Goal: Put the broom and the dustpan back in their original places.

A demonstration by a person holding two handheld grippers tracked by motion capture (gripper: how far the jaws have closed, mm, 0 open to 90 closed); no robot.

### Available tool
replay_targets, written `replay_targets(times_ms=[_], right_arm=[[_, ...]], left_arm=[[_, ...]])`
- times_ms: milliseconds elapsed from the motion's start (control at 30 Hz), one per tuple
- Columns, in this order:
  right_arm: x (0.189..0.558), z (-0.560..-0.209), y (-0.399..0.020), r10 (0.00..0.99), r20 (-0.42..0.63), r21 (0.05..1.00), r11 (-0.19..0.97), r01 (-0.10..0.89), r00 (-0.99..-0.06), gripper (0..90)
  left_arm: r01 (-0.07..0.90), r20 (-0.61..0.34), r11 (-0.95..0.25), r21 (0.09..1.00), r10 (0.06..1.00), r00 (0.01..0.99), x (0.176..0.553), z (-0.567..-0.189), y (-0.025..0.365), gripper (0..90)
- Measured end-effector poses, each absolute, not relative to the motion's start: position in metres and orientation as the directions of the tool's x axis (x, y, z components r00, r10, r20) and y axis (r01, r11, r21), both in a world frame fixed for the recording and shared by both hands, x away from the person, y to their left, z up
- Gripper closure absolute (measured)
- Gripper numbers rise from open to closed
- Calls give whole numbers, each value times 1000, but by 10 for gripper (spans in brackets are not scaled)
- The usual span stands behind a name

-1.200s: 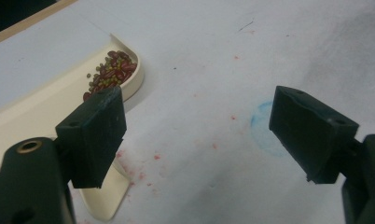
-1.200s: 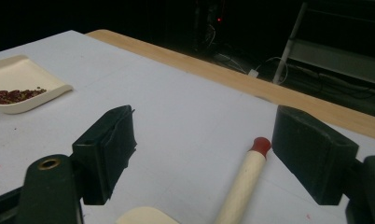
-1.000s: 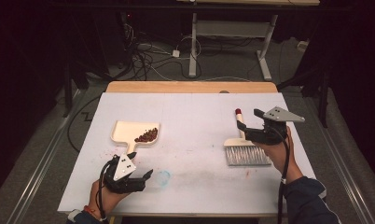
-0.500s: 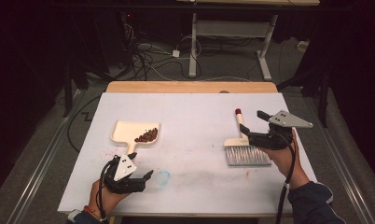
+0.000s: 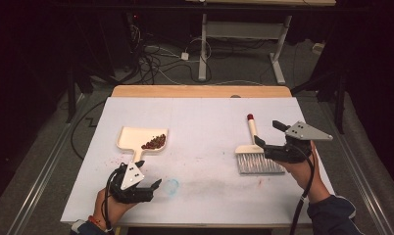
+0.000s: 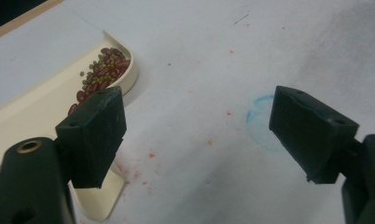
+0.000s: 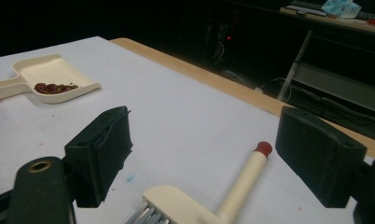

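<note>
A cream dustpan (image 5: 136, 136) lies left of centre on the white table (image 5: 205, 122), with a small heap of red and green beans (image 5: 153, 142) in it. A cream hand brush (image 5: 256, 152) with a red-tipped handle lies flat at the right. My left gripper (image 5: 147, 187) rests open near the front edge, just behind the dustpan's handle. In the left gripper view its jaws stand wide apart with the dustpan (image 6: 41, 112) and beans (image 6: 102, 70) at the left. My right gripper (image 5: 269, 134) hovers open beside the brush, and the brush (image 7: 239, 186) lies below its spread jaws, untouched.
A faint blue ring (image 5: 171, 185) and red smudges mark the table in front of my left gripper. A wooden strip (image 5: 200, 91) edges the far side. Beyond it are cables and a desk frame (image 5: 239, 34) on the floor.
My right gripper has drawn slightly back and to the right, away from the brush handle. The brush, dustpan and left gripper have stayed where they were.
</note>
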State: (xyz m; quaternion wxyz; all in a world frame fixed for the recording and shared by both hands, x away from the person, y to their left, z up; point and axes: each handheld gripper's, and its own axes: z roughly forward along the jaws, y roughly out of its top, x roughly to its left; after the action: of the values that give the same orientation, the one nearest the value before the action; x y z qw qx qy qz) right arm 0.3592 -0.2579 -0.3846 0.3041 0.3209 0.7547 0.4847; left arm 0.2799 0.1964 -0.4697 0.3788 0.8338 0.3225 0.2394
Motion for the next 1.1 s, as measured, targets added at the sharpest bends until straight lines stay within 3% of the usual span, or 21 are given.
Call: replay_targets(times_ms=[1100], right_arm=[[323, -404, -263, 720, -250, 919, 387, 74, -647, 193]], left_arm=[[349, 155, -516, 782, 703, 694, 280, -471, 194, 182]])
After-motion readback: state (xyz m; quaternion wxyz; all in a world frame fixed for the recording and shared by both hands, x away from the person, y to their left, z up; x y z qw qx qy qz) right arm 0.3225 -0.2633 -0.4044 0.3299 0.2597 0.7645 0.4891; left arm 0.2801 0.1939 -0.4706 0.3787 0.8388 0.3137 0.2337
